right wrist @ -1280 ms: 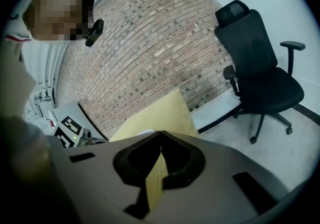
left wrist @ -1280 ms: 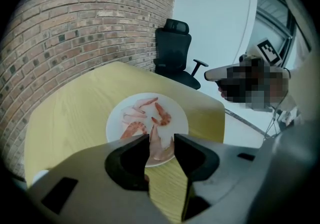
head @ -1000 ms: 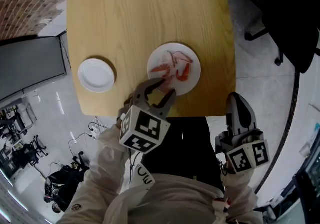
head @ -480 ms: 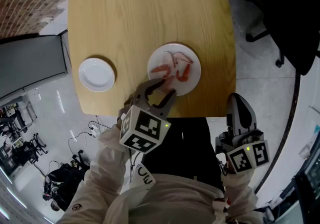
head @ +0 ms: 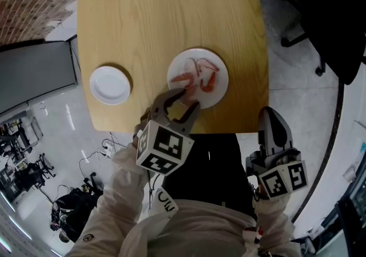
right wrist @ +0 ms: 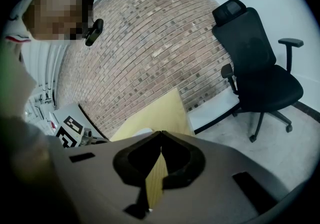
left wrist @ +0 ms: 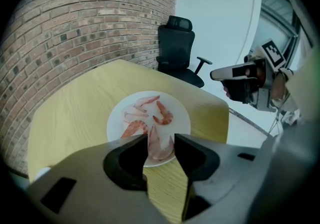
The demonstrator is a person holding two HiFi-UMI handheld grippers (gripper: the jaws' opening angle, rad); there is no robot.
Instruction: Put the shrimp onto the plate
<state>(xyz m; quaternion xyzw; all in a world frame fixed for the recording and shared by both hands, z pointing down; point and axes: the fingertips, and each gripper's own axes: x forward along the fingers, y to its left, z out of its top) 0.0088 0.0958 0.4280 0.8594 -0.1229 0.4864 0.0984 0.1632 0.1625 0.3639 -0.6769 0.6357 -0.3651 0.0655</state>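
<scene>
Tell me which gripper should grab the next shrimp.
Left. The left gripper hovers open at the near rim of the plate, with a shrimp lined up between its jaws. The right gripper is shut and off the table.

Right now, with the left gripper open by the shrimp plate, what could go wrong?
1. Two shrimp in line with the left gripper touch, so its open jaws might take both or lose one.
2. A jaw could catch the shrimp plate's rim and shove it toward the table's near edge.
3. The empty plate is far left; a weak grip could drop a shrimp on the way.
</scene>
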